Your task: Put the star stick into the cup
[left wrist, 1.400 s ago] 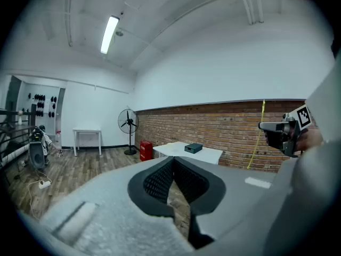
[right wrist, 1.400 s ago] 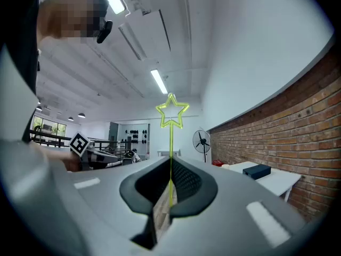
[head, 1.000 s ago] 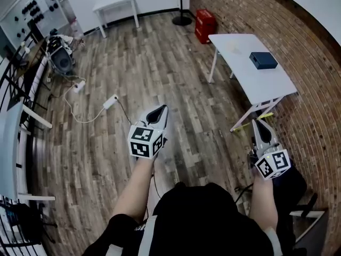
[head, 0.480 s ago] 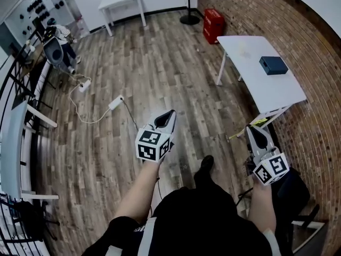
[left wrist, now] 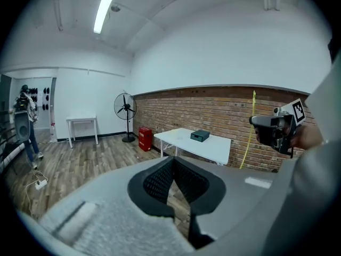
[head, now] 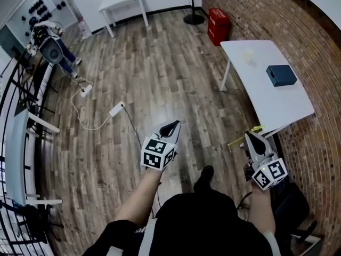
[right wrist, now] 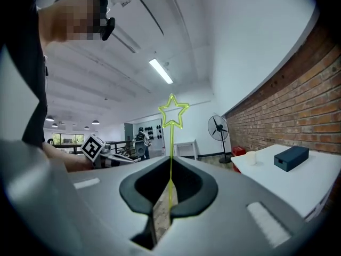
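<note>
My right gripper (right wrist: 170, 193) is shut on the thin yellow star stick (right wrist: 172, 112), which stands up between the pads with its star on top. In the head view this gripper (head: 249, 136) is at the lower right, with the stick (head: 257, 129) poking sideways past it. A small white cup (head: 247, 54) stands on the white table (head: 266, 103) at the right; it also shows in the right gripper view (right wrist: 250, 157). My left gripper (head: 175, 124) hangs over the wooden floor, shut with nothing in it (left wrist: 173, 159).
A dark blue box (head: 281, 75) lies on the table near the brick wall (head: 314, 47). A red crate (head: 219, 26) and a standing fan (left wrist: 126, 107) are at the far end. Cables and a power strip (head: 116, 110) lie on the floor. A person (head: 50, 47) stands far left.
The view has shifted toward the white table, which now sits lower and nearer. Both grippers appear lower in the head view. The right gripper still holds the stick.
</note>
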Demonstrator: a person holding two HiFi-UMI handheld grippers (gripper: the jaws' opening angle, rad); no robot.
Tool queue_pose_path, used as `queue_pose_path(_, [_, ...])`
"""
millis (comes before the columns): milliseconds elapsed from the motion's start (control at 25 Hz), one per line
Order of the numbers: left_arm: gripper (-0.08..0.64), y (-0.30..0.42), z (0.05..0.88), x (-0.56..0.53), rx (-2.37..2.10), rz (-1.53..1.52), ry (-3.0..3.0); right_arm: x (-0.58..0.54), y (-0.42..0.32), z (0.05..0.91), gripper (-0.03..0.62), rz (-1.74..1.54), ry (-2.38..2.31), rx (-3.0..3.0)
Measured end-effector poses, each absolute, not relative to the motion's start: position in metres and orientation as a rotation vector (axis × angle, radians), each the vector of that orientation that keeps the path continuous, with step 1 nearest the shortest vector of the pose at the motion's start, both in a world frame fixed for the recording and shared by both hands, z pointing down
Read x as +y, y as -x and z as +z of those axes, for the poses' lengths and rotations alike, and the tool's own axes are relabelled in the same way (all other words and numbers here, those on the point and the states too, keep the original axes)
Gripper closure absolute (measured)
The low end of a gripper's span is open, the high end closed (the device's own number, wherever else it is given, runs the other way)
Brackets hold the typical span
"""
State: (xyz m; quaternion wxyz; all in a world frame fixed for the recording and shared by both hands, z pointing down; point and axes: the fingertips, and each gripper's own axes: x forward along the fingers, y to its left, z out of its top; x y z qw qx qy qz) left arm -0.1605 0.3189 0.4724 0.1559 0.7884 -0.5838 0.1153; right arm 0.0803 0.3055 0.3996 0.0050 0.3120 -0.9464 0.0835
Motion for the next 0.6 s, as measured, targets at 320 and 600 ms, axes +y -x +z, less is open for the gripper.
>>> queue_pose_path(320, [0.554, 0.132, 0.467, 0.219, -1.641, 0.337, -2.277, 0.22, -0.104, 0.408, 0.584, 0.308, -1.003, -2.948])
queue_pose_path(600, [0.554, 0.104, 0.466, 0.169, -1.596, 0.343, -2.293, 0.176, -0.129, 0.407, 0.584, 0.228, -1.042, -2.916])
